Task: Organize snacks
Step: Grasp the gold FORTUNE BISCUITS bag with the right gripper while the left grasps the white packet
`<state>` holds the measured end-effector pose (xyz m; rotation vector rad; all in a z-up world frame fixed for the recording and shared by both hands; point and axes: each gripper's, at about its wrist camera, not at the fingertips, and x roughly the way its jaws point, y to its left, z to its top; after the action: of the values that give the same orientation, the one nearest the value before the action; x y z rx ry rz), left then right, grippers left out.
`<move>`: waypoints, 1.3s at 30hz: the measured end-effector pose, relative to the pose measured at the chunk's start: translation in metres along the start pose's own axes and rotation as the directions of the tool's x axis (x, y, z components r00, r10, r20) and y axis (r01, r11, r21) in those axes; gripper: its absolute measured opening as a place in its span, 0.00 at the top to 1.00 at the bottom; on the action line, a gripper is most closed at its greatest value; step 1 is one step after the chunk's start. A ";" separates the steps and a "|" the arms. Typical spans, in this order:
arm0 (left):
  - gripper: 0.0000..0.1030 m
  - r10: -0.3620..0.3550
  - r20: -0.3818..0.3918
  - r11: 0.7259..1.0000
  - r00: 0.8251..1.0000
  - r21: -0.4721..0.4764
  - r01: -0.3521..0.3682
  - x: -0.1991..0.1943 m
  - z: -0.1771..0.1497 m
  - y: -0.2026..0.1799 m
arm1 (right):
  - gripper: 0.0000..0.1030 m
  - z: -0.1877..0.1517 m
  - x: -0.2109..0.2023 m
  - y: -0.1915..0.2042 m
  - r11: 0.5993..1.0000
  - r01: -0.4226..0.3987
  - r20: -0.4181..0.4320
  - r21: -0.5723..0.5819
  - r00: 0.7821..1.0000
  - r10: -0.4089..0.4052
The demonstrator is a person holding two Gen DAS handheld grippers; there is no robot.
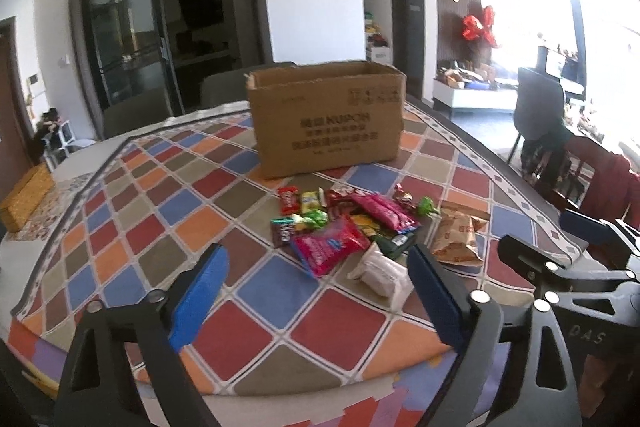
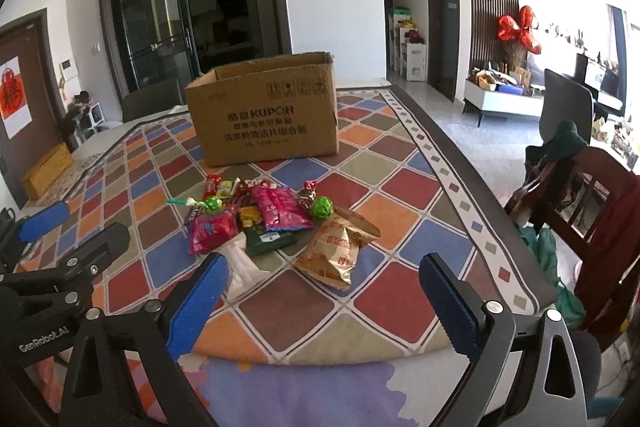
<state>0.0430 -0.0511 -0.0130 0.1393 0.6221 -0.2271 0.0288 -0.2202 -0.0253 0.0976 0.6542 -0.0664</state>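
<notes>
**Both tongs wide apart, snacks waiting in front of the box**

Both tongs hang above the near edge of the table with nothing between their blue pads. The left gripper [image 1: 316,291] has its jaws spread well apart, and so does the right gripper [image 2: 324,301]; neither touches a snack.

The snack pile [image 1: 344,227] lies on the checked tablecloth [image 1: 160,211], between the grippers and the open cardboard box [image 1: 326,119], which stands upright behind it with its mouth facing up. None of the pile appears to be in the box yet, so the job looks barely begun.

The step in hand is likely a first pick. Best start at the near fringe, where packets lie clear of their neighbours: the white packet [image 1: 382,273] sits just ahead of the left gripper, and the brown paper bag [image 2: 334,251] is nearest the right. Come down with the pads either side of a packet's short width, close gently since the bags look soft and air-filled, then lift clear before carrying over the box rim.

The white packet's long axis runs diagonally, its far end toward the pile. The brown bag's runs from near-left to far-right in the right view, with its crimped end toward the box. The pink packet [image 2: 280,209] points roughly toward the box.
</notes>
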 end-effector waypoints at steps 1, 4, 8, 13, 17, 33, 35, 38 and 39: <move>0.17 -0.012 -0.008 1.000 1.000 0.004 0.012 0.004 0.000 -0.002 | 0.09 0.000 0.005 -0.002 1.000 -0.001 -0.005 0.003 1.000 0.001; 0.22 -0.035 -0.023 0.999 0.999 0.020 0.035 0.016 0.001 -0.010 | 0.13 0.001 0.017 -0.008 1.000 -0.016 -0.024 0.017 1.000 0.017; 0.26 -0.066 -0.048 0.997 0.997 0.037 0.068 0.032 0.000 -0.018 | 0.20 0.002 0.032 -0.011 0.999 -0.037 -0.052 0.024 0.998 0.038; 0.35 -0.110 -0.096 0.993 0.989 0.027 0.113 0.053 -0.002 -0.019 | 0.25 0.003 0.058 -0.010 0.998 -0.055 -0.098 0.021 0.994 0.057; 0.37 -0.146 -0.141 0.989 0.979 0.005 0.148 0.071 -0.005 -0.020 | 0.29 0.002 0.074 -0.012 0.998 -0.060 -0.135 0.025 0.989 0.063; 0.41 -0.228 -0.242 0.974 0.943 -0.064 0.219 0.116 -0.014 -0.019 | 0.35 -0.001 0.116 -0.013 0.997 -0.071 -0.220 0.020 0.973 0.073; 0.41 -0.241 -0.251 0.971 0.938 -0.078 0.228 0.120 -0.015 -0.019 | 0.36 -0.002 0.119 -0.013 0.997 -0.071 -0.227 0.020 0.971 0.073; 0.42 -0.269 -0.257 0.963 0.928 -0.102 0.251 0.124 -0.016 -0.018 | 0.37 -0.003 0.122 -0.014 0.998 -0.066 -0.232 0.020 0.970 0.068; 0.43 -0.280 -0.261 0.959 0.924 -0.109 0.260 0.126 -0.017 -0.019 | 0.38 -0.003 0.123 -0.014 0.998 -0.066 -0.233 0.021 0.970 0.069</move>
<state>0.1280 -0.0868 -0.1019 0.0127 0.9265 -0.4569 0.1236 -0.2378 -0.1037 0.1420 0.8853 0.0066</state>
